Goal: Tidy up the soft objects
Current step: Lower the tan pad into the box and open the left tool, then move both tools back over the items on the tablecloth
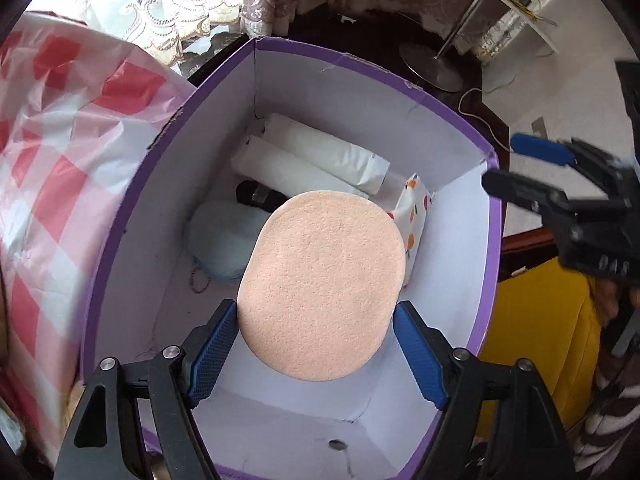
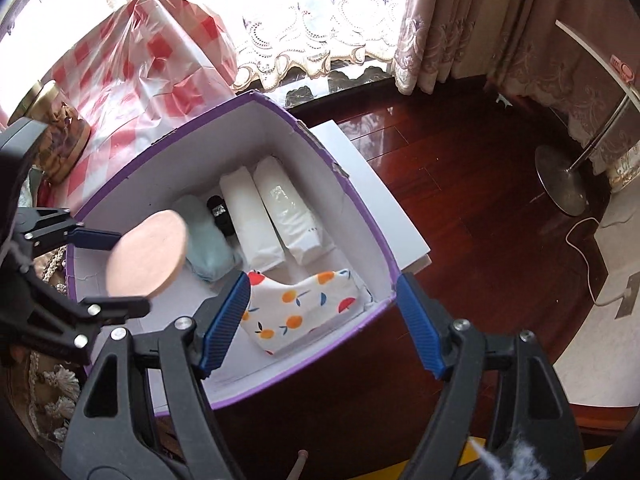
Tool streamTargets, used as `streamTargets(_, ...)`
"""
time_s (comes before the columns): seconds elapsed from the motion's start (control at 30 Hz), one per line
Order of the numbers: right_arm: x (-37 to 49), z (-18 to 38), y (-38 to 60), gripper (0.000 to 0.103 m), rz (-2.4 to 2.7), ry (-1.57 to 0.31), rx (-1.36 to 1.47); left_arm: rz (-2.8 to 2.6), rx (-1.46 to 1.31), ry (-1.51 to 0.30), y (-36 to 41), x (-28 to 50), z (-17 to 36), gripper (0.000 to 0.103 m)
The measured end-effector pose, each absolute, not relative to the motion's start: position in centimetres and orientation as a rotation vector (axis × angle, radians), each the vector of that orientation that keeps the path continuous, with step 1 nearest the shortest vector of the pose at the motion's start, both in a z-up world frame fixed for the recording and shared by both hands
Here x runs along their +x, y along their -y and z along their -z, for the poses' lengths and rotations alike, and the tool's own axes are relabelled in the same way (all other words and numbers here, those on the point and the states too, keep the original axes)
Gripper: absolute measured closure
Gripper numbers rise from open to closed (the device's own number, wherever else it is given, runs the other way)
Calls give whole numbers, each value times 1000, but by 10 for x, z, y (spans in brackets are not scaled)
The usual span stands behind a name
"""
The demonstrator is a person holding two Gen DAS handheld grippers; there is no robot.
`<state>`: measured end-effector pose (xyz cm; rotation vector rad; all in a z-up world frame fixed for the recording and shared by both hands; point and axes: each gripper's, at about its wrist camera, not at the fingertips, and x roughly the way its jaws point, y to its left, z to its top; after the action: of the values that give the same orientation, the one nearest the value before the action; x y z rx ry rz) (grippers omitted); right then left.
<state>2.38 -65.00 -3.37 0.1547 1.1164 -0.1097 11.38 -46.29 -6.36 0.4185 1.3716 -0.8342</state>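
Left wrist view: my left tongs (image 1: 316,354) grip a peach oval sponge (image 1: 322,284) by its edges, held over the purple-rimmed box (image 1: 494,216). Right tongs (image 2: 322,324) stand wide, nothing between the pads, above the box's 5 o'clock corner. Inside lie two white rolls (image 2: 276,212) at 12 o'clock, a fruit-print pouch (image 2: 296,308) and a pale blue cloth (image 2: 204,240).
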Motion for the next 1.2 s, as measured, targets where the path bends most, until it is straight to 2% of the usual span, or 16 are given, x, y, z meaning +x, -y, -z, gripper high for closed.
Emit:
streamTargets(0.23,15,31,665,25,118,-1103,149,925,200,-1607,469,105,87,21)
streamTargets(0.3,15,30,666,25,124,-1099,157,935,135,-1618,459,107,82,21)
streamTargets(0.5,20,25,651,25,89,-1092,126,911,18,-1499,412,124,44,21)
streamTargets(0.9,41,2,573,25,-54,-1062,45,819,-140,-1129,287,112,-16,21)
streamTargets(1.2,46,-42,486,25,-299,-985,23,666,-253,-1047,179,100,-22,21)
